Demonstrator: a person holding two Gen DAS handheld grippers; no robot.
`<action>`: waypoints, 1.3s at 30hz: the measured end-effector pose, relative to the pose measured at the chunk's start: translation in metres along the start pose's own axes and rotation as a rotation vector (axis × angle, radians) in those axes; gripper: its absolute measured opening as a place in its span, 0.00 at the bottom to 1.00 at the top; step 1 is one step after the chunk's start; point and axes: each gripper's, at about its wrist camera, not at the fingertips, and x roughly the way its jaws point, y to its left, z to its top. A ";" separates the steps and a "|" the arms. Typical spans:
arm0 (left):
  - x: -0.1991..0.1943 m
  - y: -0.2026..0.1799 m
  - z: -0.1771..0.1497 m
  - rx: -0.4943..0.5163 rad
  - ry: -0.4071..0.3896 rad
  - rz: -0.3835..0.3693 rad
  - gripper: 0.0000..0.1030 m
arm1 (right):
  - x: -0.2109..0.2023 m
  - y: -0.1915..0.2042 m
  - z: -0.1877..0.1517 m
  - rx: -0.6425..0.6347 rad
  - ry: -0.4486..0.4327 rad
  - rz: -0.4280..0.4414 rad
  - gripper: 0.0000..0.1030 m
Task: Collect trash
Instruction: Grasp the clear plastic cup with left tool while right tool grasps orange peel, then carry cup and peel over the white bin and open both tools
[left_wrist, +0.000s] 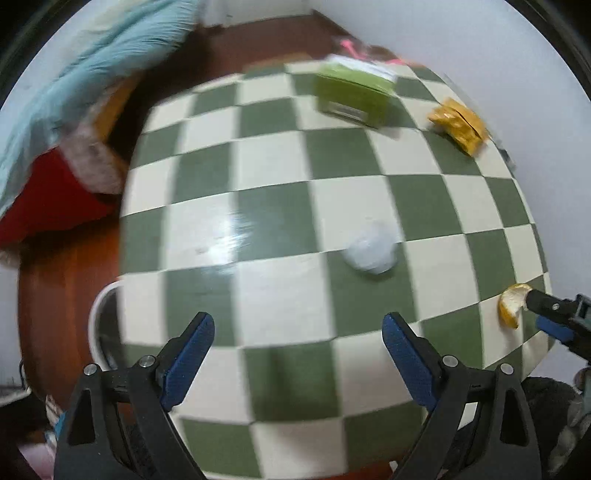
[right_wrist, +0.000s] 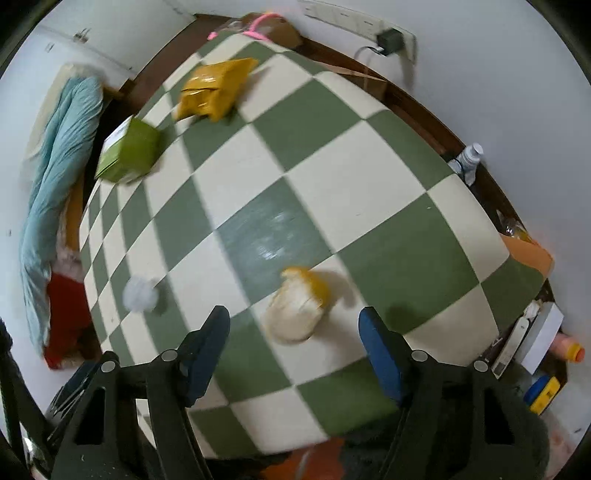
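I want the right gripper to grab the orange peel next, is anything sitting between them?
Nothing visible does. The orange peel lies alone on the checkered table, just ahead of the open right gripper. The crumpled white tissue sits off to the left.

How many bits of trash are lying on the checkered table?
4: an orange peel just ahead of the open right gripper, a white paper ball left of it, a green box and a yellow wrapper at the far side. More may be hidden.
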 end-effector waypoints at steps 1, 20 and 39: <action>0.006 -0.006 0.004 0.007 0.008 -0.011 0.90 | 0.003 -0.004 0.002 0.010 0.000 0.008 0.68; 0.057 -0.050 0.037 0.109 0.049 -0.039 0.43 | 0.031 0.012 0.006 -0.082 -0.003 -0.015 0.17; -0.020 -0.015 0.035 0.061 -0.135 -0.018 0.38 | -0.023 0.060 -0.010 -0.215 -0.089 0.048 0.10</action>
